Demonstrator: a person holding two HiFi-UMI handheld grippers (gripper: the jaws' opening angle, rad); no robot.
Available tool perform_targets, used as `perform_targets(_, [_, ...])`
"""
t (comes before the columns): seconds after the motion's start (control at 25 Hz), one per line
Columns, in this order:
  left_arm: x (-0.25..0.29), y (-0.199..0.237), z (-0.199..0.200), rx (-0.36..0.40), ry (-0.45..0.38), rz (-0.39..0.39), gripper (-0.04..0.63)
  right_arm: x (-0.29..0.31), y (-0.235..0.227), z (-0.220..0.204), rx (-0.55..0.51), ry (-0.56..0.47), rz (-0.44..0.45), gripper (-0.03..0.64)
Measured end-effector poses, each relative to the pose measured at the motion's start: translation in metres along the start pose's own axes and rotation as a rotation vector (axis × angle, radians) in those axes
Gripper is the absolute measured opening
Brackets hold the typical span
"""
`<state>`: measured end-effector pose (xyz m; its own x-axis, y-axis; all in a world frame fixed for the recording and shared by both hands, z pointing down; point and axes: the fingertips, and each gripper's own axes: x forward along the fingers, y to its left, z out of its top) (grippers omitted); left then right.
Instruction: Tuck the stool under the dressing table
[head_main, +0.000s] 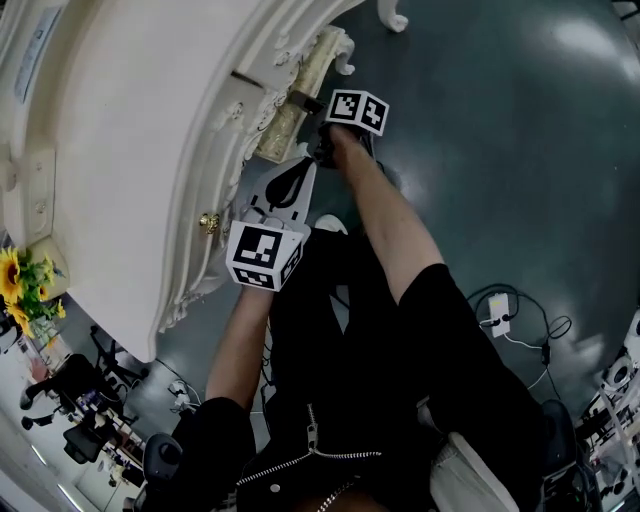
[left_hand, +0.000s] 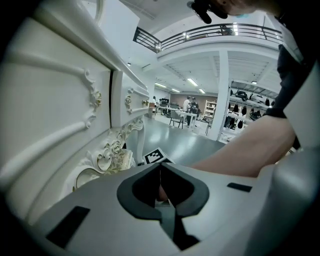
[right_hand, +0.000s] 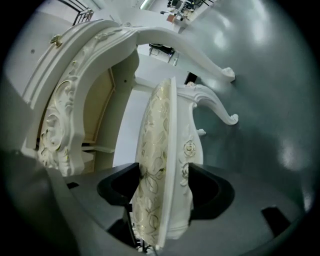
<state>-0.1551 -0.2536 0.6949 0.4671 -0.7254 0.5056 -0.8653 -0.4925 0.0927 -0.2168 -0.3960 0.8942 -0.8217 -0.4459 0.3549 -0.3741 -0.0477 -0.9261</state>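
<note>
The white carved dressing table fills the left of the head view. The stool, with a gold-floral cushion and white carved frame, sits partly under the table's arched knee opening. My right gripper is shut on the stool's seat edge. In the right gripper view the cushion and frame stand on edge between the black jaws of the right gripper, and the stool's curled legs reach over the floor. My left gripper hangs just behind, shut and holding nothing, beside the table front. Its closed tips point towards the stool.
The floor is glossy grey-green. A white power strip with cables lies on it at the right. Sunflowers stand on the table's left end, with office chairs below. Far off, people stand at desks.
</note>
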Motion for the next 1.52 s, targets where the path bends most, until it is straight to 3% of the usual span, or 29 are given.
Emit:
perform_targets(0.2, [-0.022,-0.016,0.025,-0.033,0.004,-0.009,0.021,-0.043,0.006,-0.013,-0.255,0.068,-0.116,0.278])
perform_targets(0.4, [-0.049,-0.032,0.065,-0.051,-0.003,-0.015,0.021,-0.102,0.037,-0.010,-0.461,0.077,-0.243,0.114])
perform_targets(0.48, [-0.060,-0.033,0.085,-0.059,-0.015,-0.004,0.021,-0.124,0.058,-0.005,-0.577,0.064,-0.270,0.014])
perform_targets(0.52, [-0.065,-0.033,0.094,-0.062,-0.021,0.002,0.021,-0.135,0.067,-0.004,-0.619,0.064,-0.275,0.006])
perform_targets(0.88, [-0.130,-0.034,0.179,-0.050,-0.066,0.061,0.021,-0.242,0.160,-0.005,-0.866,0.120,-0.319,0.005])
perform_targets(1.2, [-0.192,-0.027,0.233,-0.053,-0.114,0.122,0.021,-0.317,0.266,-0.008,-0.961,0.031,-0.286,0.005])
perform_targets(1.52, [-0.231,-0.011,0.272,-0.053,-0.188,0.203,0.021,-0.342,0.387,0.001,-1.147,-0.082,-0.178,0.005])
